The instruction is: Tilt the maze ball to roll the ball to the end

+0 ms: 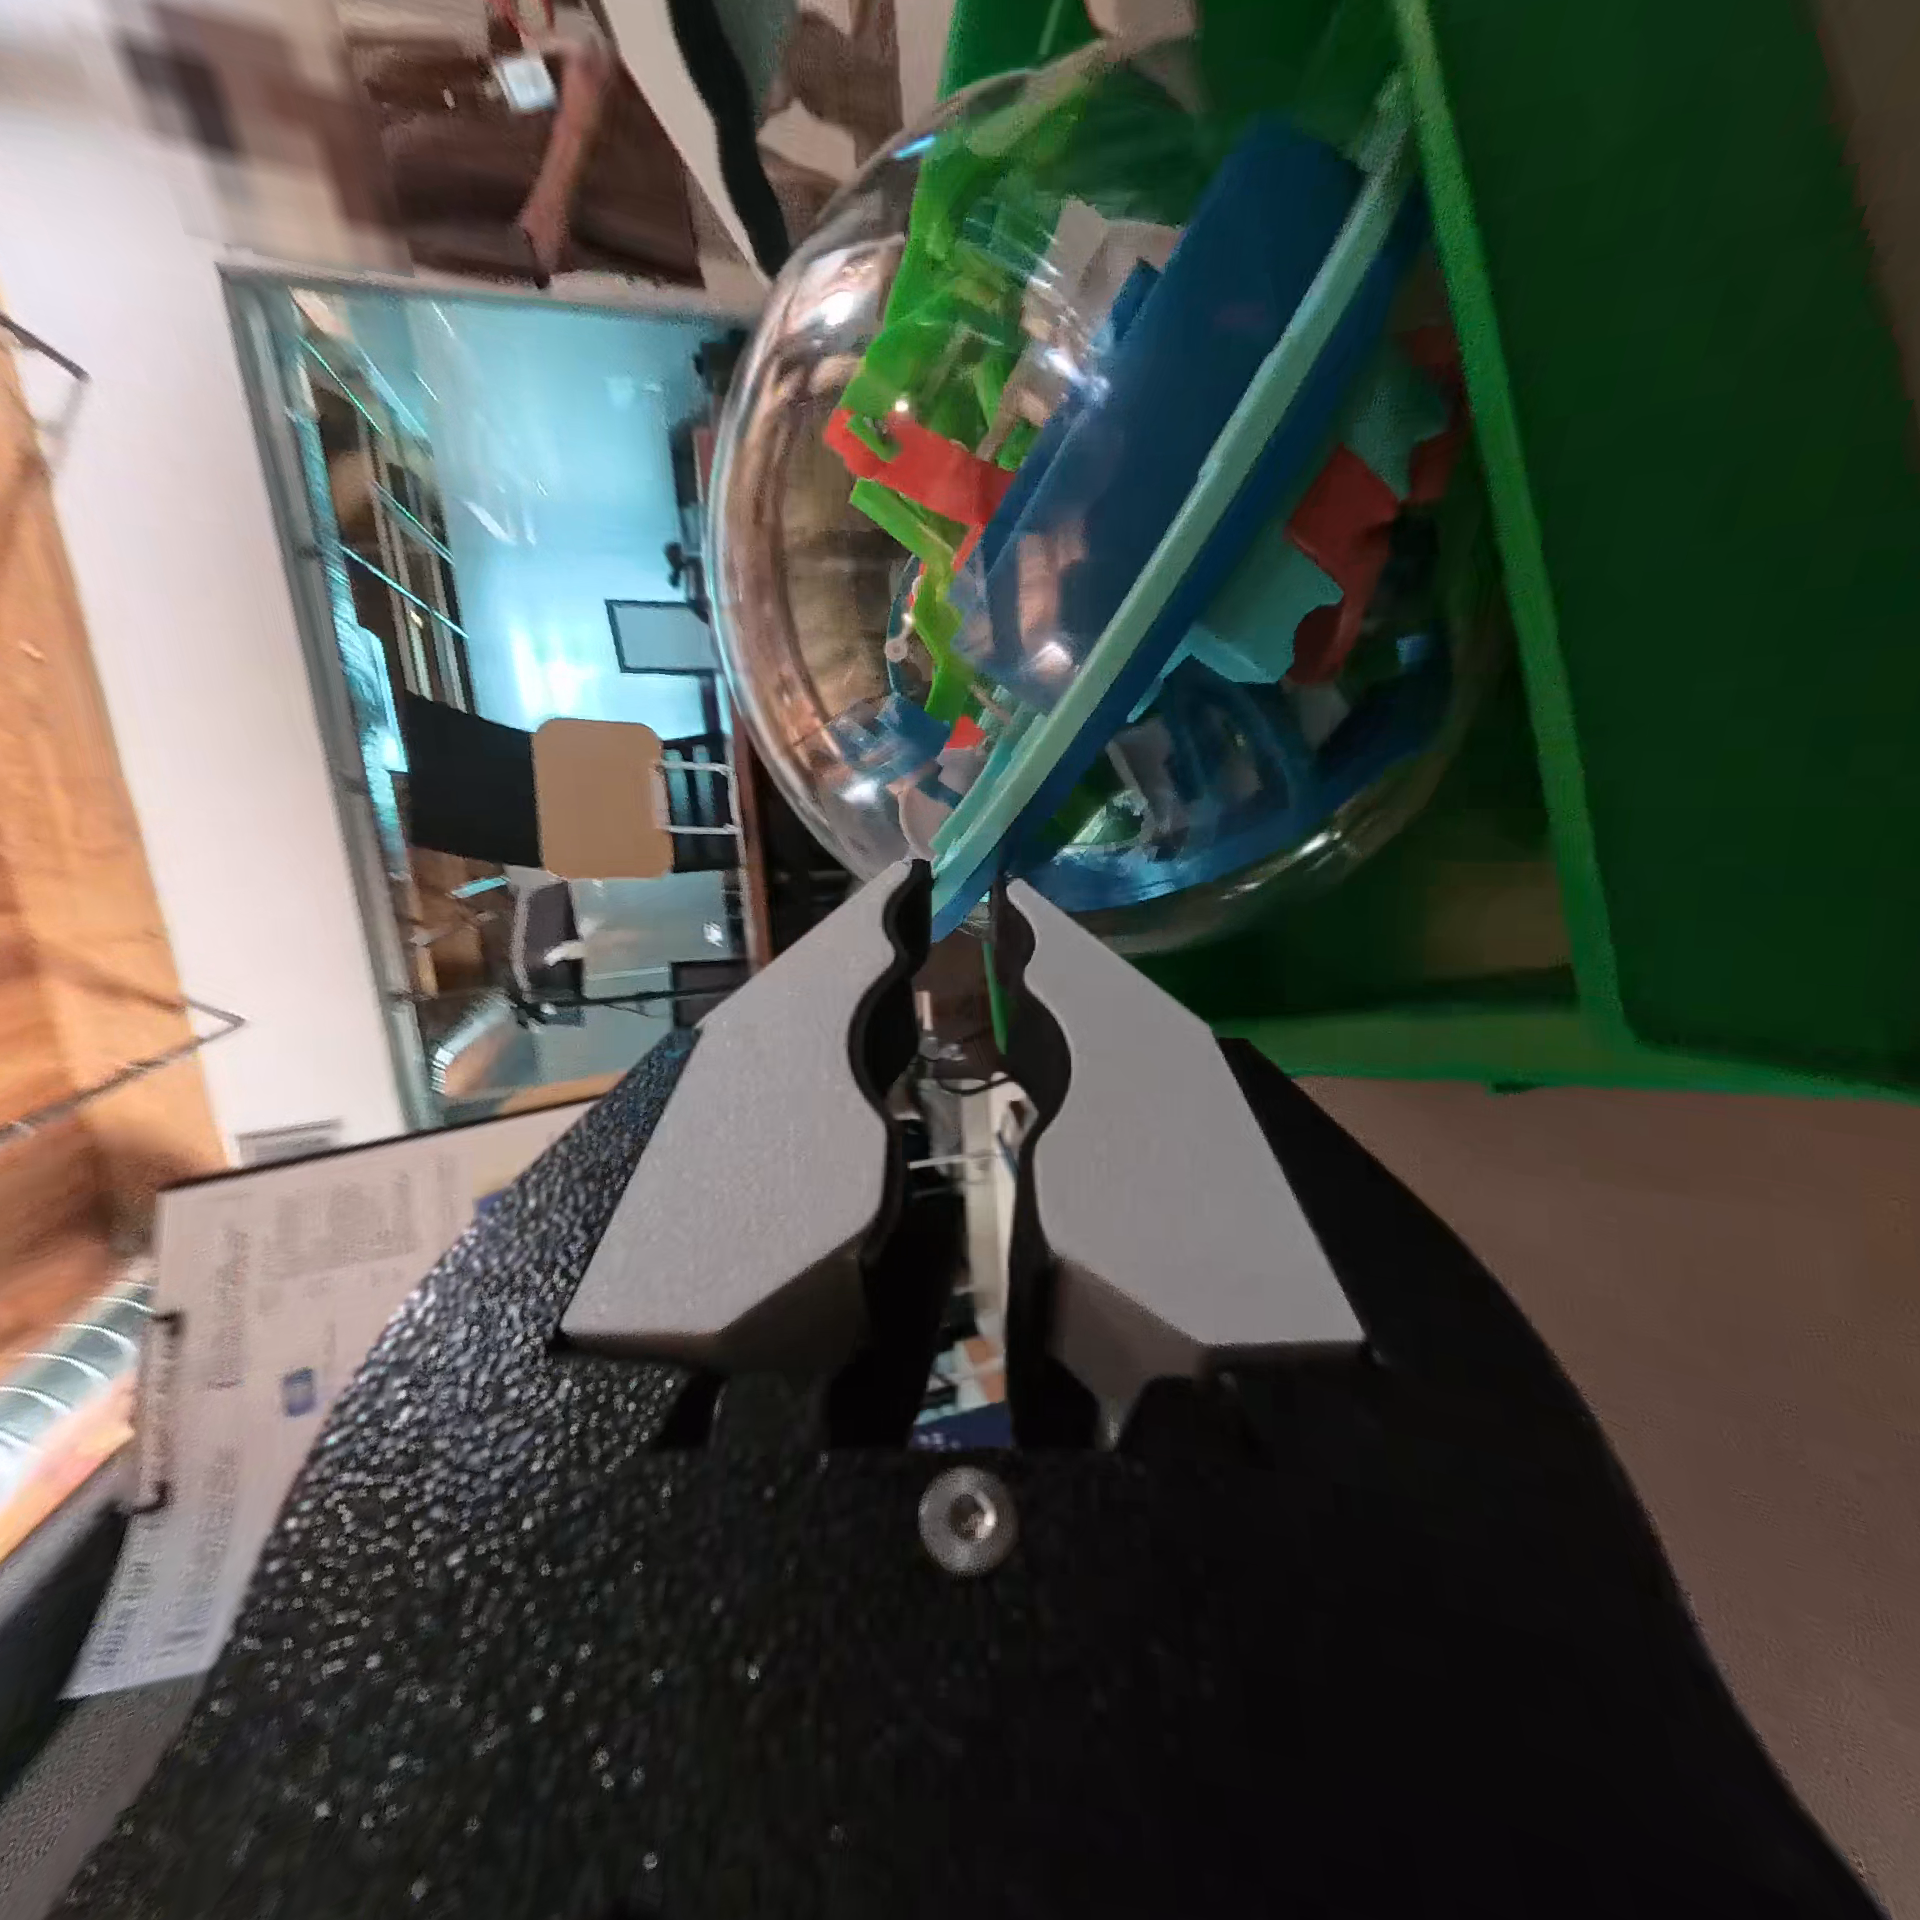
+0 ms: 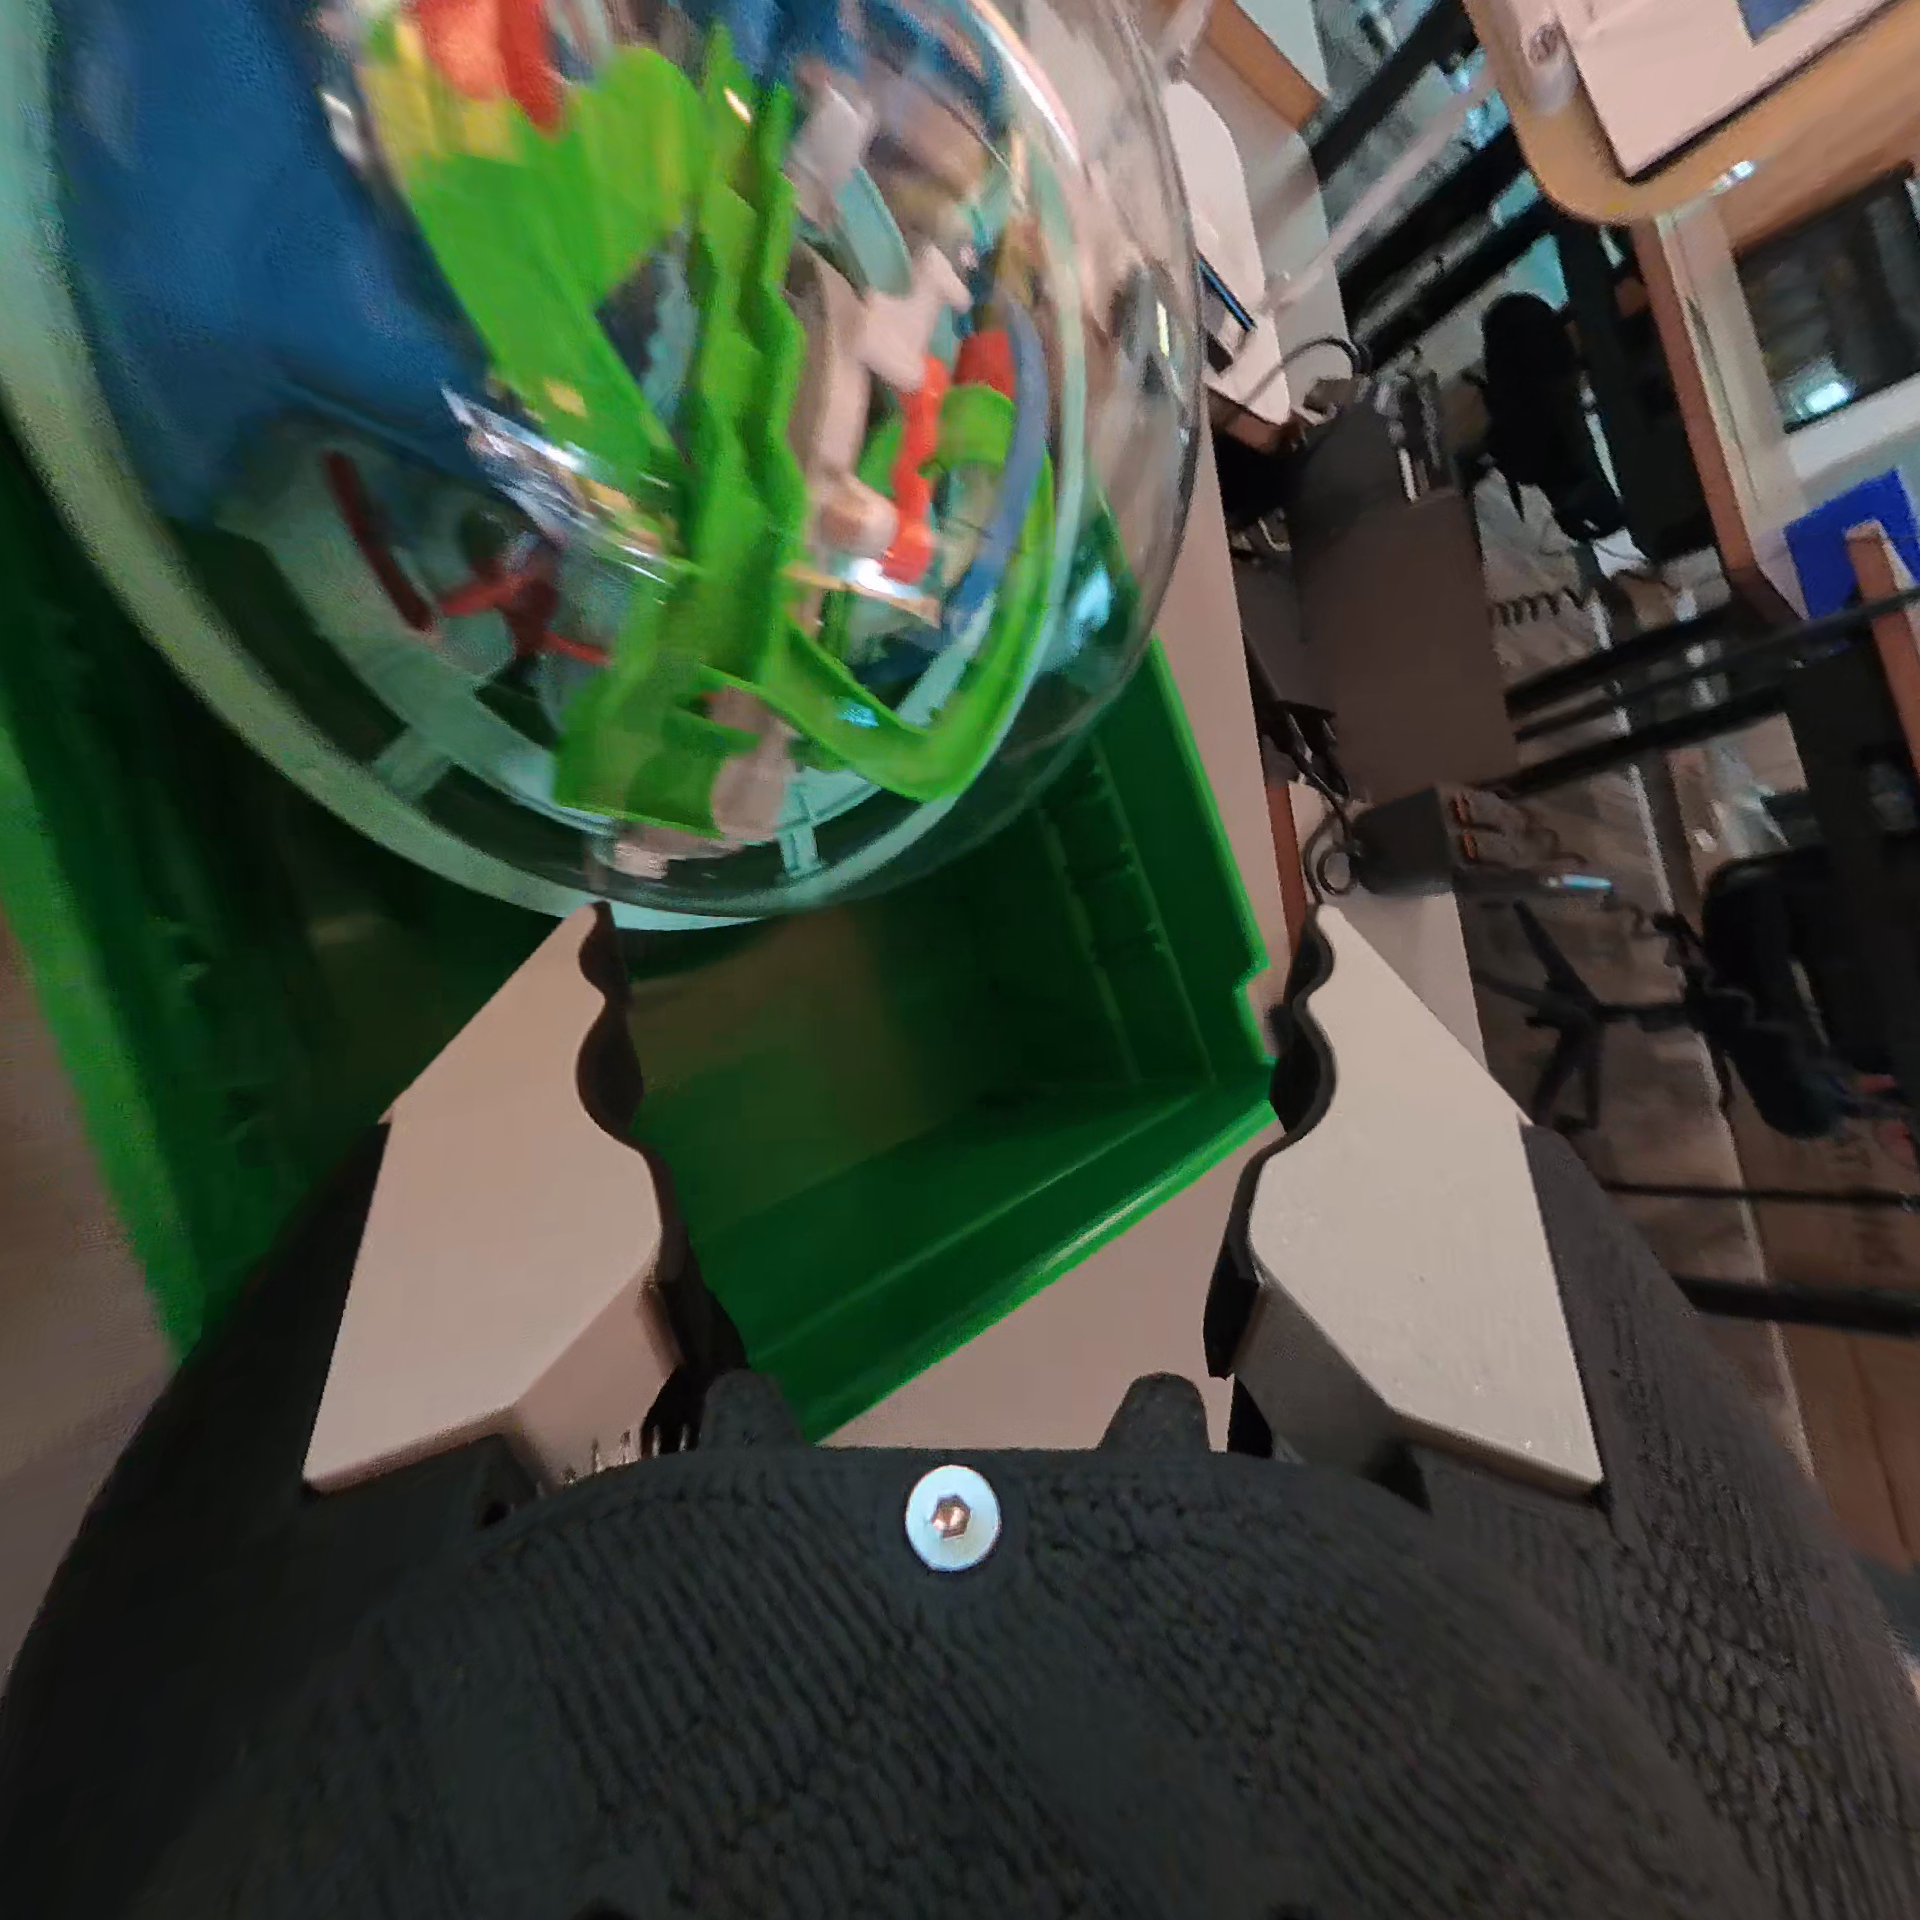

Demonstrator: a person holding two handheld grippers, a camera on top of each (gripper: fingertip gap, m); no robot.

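The maze ball (image 1: 1039,520) is a clear sphere with green, red and blue tracks inside and a teal-and-blue ring around its middle. It hangs tilted over a green bin (image 1: 1683,520). My left gripper (image 1: 964,894) is shut on the edge of that ring, which sits pinched between the fingertips. In the right wrist view the maze ball (image 2: 623,468) fills the upper left. My right gripper (image 2: 956,925) is wide open below it, holding nothing. Its left fingertip (image 2: 594,935) is right at the sphere's lower edge and its right fingertip is far from the sphere. I cannot make out the small ball inside.
The green bin (image 2: 935,1143) lies open under the sphere on a tan table (image 1: 1558,1351). A white box with printed paper (image 1: 260,1351) is beside my left gripper. Beyond the table edge are chairs, cables and dark equipment (image 2: 1455,623). Across from one pair of fingers to the other is roughly 20 centimetres.
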